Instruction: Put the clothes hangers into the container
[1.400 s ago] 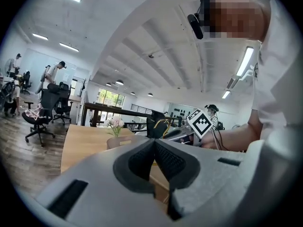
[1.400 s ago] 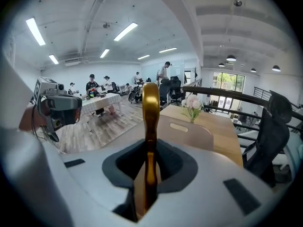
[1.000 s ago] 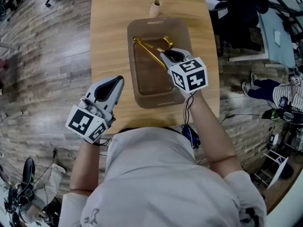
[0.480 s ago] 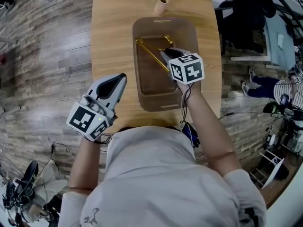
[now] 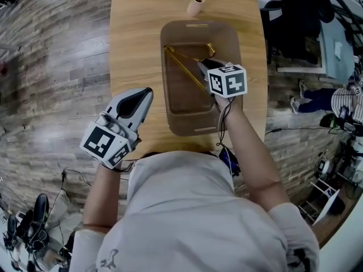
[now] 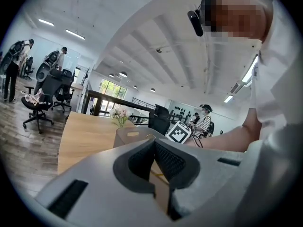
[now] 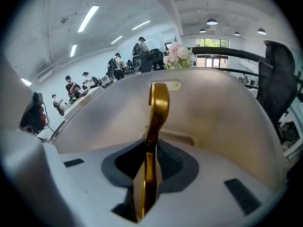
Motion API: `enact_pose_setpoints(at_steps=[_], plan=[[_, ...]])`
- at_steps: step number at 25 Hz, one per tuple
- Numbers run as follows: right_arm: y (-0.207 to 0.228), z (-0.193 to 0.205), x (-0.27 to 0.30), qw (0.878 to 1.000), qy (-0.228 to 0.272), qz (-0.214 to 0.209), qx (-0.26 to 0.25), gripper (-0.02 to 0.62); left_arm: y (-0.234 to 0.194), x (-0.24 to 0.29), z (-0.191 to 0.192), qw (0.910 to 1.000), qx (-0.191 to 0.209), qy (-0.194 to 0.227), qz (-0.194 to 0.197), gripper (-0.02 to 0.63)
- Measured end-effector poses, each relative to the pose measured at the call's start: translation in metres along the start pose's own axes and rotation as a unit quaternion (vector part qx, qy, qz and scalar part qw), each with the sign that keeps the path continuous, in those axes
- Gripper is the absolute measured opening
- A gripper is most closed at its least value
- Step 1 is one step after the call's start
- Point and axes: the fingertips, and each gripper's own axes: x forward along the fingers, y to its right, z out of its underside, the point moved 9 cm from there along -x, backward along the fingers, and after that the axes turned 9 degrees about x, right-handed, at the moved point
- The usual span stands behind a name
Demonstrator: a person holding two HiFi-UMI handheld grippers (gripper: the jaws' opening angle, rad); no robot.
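A gold clothes hanger [image 5: 184, 69] lies slanted inside the brownish translucent container [image 5: 170, 33] on the wooden table. My right gripper [image 5: 203, 67] reaches down into the container and is shut on the hanger [image 7: 158, 103], whose hook rises between the pads against the container wall [image 7: 218, 112]. Its jaws have just been opening a little, with the hanger still between them. My left gripper [image 5: 144, 93] hovers over the table's near left edge, shut and holding nothing. In the left gripper view, its jaws [image 6: 154, 143] point toward the container [image 6: 127, 134].
A small vase of flowers [image 5: 195, 4] stands just beyond the container's far end. Bare table [image 5: 130, 38] lies left of the container. Office chairs, desks and several people are around the room; wood floor lies to the left.
My right gripper has sunk deeper into the container with the hanger. The left gripper has stayed about where it was.
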Motion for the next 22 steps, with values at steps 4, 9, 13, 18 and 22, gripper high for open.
enact_pose_setpoints(at_steps=[4, 9, 13, 18, 22], plan=[[0.007, 0.003, 0.004, 1.000, -0.003, 0.013, 0.015, 0.100, -0.001, 0.001, 0.001, 1.0000, -0.003, -0.003, 0.003, 0.006], [0.016, 0.010, 0.008, 0.999, -0.006, 0.029, 0.035, 0.138, -0.001, 0.002, 0.004, 1.0000, -0.001, -0.003, 0.005, 0.006], [0.015, 0.011, 0.006, 0.998, 0.002, 0.039, 0.039, 0.181, -0.001, 0.000, 0.003, 1.0000, -0.001, -0.003, 0.005, 0.006], [0.010, 0.010, -0.004, 0.998, 0.017, 0.051, 0.032, 0.203, 0.005, -0.002, 0.000, 1.0000, 0.006, -0.001, 0.005, 0.006], [0.004, 0.008, -0.019, 0.998, 0.033, 0.054, 0.019, 0.204, 0.013, -0.006, -0.005, 0.9999, 0.014, 0.004, 0.004, 0.006]])
